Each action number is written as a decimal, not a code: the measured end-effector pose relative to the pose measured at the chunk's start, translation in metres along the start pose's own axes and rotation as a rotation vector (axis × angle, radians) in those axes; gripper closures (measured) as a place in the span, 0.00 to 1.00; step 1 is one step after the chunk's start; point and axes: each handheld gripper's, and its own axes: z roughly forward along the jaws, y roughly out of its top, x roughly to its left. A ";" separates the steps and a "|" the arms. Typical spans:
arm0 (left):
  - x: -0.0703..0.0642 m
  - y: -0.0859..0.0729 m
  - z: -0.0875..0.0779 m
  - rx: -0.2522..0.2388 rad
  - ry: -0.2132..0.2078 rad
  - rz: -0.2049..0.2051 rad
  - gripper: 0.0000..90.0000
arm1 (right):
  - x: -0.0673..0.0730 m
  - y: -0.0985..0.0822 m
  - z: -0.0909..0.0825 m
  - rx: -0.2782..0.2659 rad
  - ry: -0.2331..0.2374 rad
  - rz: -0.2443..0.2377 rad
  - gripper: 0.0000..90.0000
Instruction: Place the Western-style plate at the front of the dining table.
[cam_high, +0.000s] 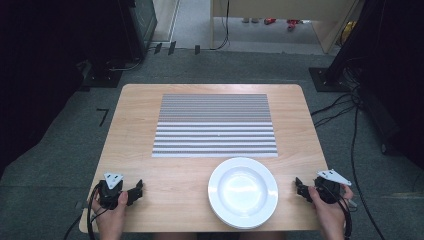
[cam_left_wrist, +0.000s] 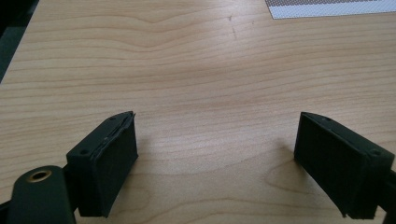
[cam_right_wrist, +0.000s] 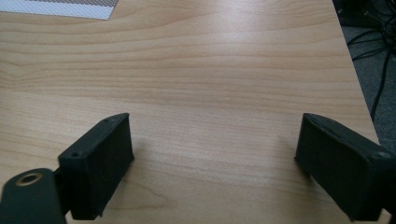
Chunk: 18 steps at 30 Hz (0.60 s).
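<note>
A white plate (cam_high: 243, 192) sits on the wooden table (cam_high: 190, 175) near its front edge, a little right of the middle. Behind it lies a grey and white striped placemat (cam_high: 215, 125). My left gripper (cam_high: 138, 189) rests at the front left corner, held by a hand, jaws wide apart over bare wood (cam_left_wrist: 215, 130). My right gripper (cam_high: 299, 187) rests at the front right, just right of the plate, also open with nothing between its jaws (cam_right_wrist: 215, 130).
The mat's corner shows at the top of the left gripper view (cam_left_wrist: 327, 8) and of the right gripper view (cam_right_wrist: 60, 8). Beyond the table's right edge lie black cables (cam_high: 350, 130) on the grey carpet. Dark stands and furniture flank the table.
</note>
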 end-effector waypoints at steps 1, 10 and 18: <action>0.000 0.000 0.000 0.001 -0.003 0.003 0.14 | 0.000 0.000 0.000 0.000 0.000 -0.001 0.11; -0.001 0.000 0.000 0.002 -0.004 0.004 0.13 | 0.000 0.000 0.000 0.001 -0.002 0.001 0.10; -0.003 0.003 0.003 0.006 0.007 -0.007 0.11 | 0.000 0.000 0.000 0.004 -0.008 0.007 0.09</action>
